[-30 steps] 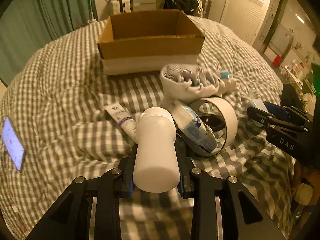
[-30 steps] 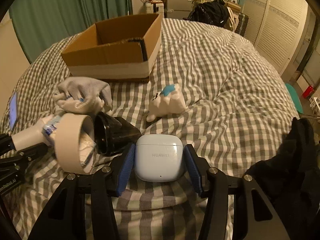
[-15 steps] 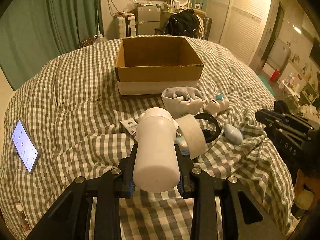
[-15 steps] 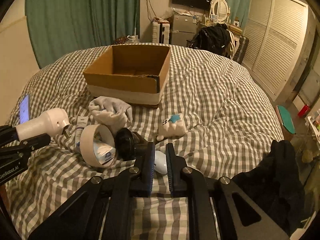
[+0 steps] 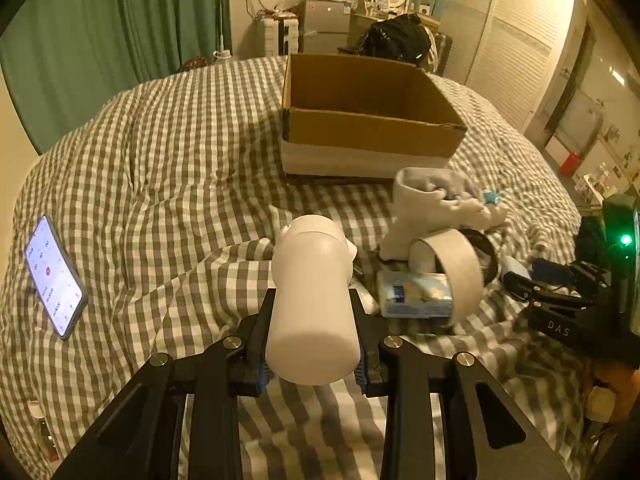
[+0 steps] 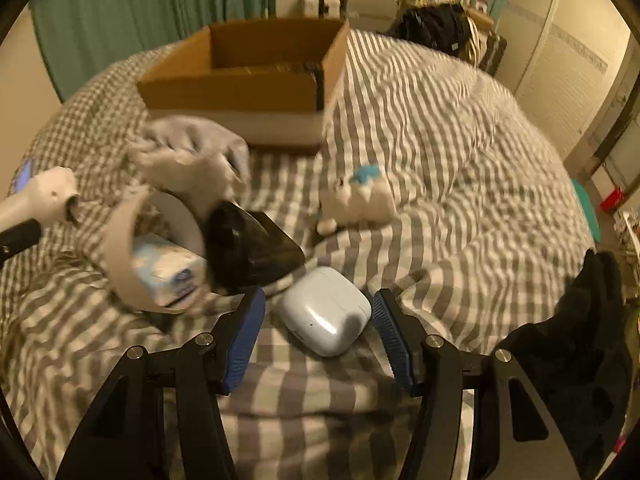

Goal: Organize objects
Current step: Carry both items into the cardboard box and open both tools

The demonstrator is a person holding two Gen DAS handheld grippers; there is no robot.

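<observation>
A: Left wrist view. The left gripper (image 5: pixel 312 344) holds a white bottle (image 5: pixel 310 304), jaws closed on its sides. Its long axis runs along the fingers, flat base towards the camera, cap end pointing away towards the box (image 5: pixel 368 120). No label shows on the bottle.

B: What writing can be read?

A: "DAS" in pale letters on the body of the right gripper (image 5: pixel 520 280), at the right edge. A packet (image 5: pixel 416 294) with blue print lies inside a tape roll (image 5: pixel 460 272), but the print is too blurred to read. The phone (image 5: pixel 54 276) on the bed (image 5: pixel 160 152) has its screen lit, text illegible.

B: And the right wrist view?

A: The right gripper (image 6: pixel 318 330) points down at the bed (image 6: pixel 460 160); its jaws are opening, blue pads clear of a white earbud case (image 6: pixel 326 314) that lies on the bed between them, touching neither. The case sits skewed, one corner towards the camera. No brand shows on it here.

B: The surroundings?

A: A black object (image 6: pixel 248 252) lies just beyond the case, touching the tape roll (image 6: pixel 128 248). A grey sock (image 6: pixel 192 156) lies behind the roll, a plush toy (image 6: pixel 358 200) to the right, and the open box (image 6: pixel 248 80) farther back.
</observation>
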